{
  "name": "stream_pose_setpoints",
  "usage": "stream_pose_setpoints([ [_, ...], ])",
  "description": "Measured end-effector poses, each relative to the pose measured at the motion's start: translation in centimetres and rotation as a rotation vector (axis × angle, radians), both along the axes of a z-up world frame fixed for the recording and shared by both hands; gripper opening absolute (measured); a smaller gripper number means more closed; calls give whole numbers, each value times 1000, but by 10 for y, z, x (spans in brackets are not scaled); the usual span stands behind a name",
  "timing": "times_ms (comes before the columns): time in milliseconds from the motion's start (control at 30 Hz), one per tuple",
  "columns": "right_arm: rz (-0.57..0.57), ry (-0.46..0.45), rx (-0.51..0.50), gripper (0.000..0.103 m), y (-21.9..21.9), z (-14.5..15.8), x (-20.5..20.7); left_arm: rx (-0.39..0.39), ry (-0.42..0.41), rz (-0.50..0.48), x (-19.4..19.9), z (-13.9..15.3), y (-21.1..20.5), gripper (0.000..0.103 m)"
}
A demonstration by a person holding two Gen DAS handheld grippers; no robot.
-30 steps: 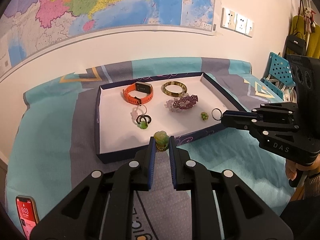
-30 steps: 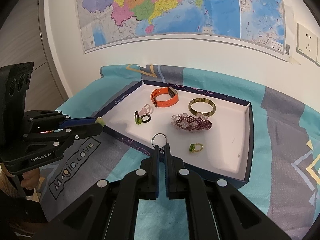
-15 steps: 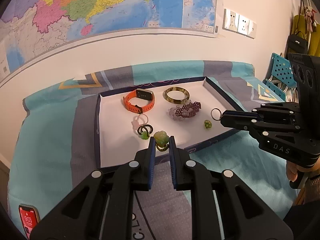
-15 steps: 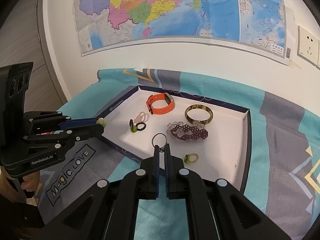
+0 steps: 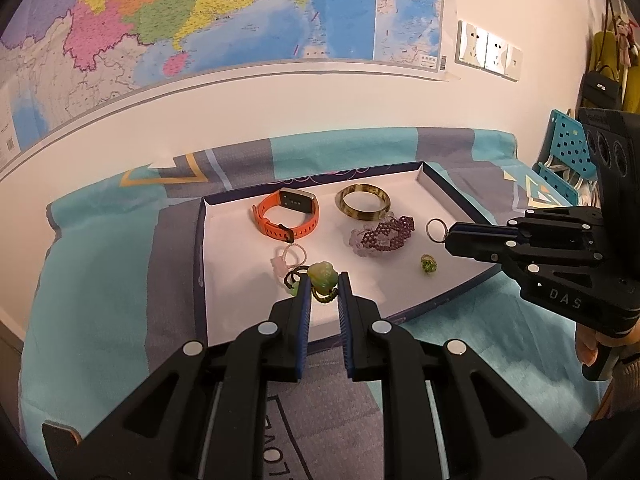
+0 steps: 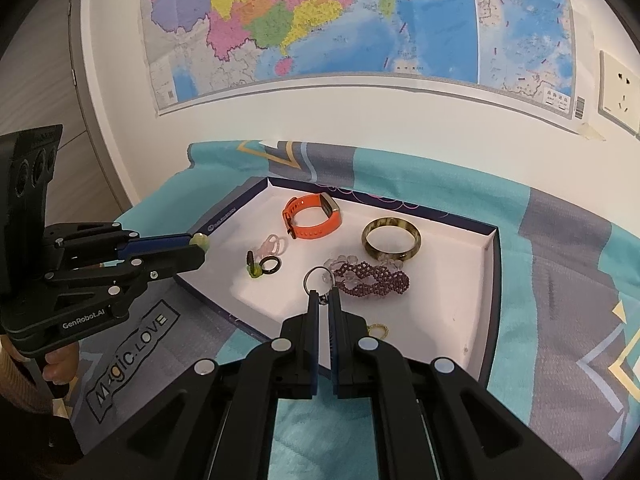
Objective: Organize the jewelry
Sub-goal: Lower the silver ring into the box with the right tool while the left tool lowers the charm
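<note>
A white-lined, dark-blue-walled tray [image 5: 240, 296] [image 6: 456, 320] lies on the patterned cloth. In it are an orange watch [image 5: 286, 216] [image 6: 312, 216], an amber bangle [image 5: 362, 202] [image 6: 391, 239], a purple bead bracelet [image 5: 380, 236] [image 6: 372, 280], a small green ring [image 5: 428, 266] [image 6: 378, 330], and pink and black rings [image 5: 290, 264] [image 6: 266, 260]. My left gripper [image 5: 323, 290] [image 6: 200, 246] is shut on a pale green jade pendant [image 5: 322, 276] [image 6: 199, 241] over the tray's near edge. My right gripper [image 6: 323, 298] [image 5: 446, 236] is shut on a silver ring [image 6: 318, 278] [image 5: 435, 228] above the tray.
A teal and grey cloth [image 5: 112, 264] [image 6: 560, 248] covers the surface up to the wall with a map [image 5: 200, 12]. Blue perforated items [image 5: 568, 148] stand at the right edge. A hand [image 6: 60, 360] holds each gripper's handle.
Both grippers have come forward over the tray, each still holding its piece. The phone seen at the bottom left earlier has left the left wrist view.
</note>
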State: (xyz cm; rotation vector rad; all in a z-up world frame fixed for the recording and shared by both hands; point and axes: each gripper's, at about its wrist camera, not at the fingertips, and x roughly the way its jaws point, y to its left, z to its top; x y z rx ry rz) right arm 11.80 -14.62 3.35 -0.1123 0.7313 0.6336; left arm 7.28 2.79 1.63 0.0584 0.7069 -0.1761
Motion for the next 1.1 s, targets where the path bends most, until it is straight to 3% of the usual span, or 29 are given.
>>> stream_pose_setpoints([
  [1100,-13,49,-29,3,5,-19,24,-9,55,28,26,-18,0,14],
])
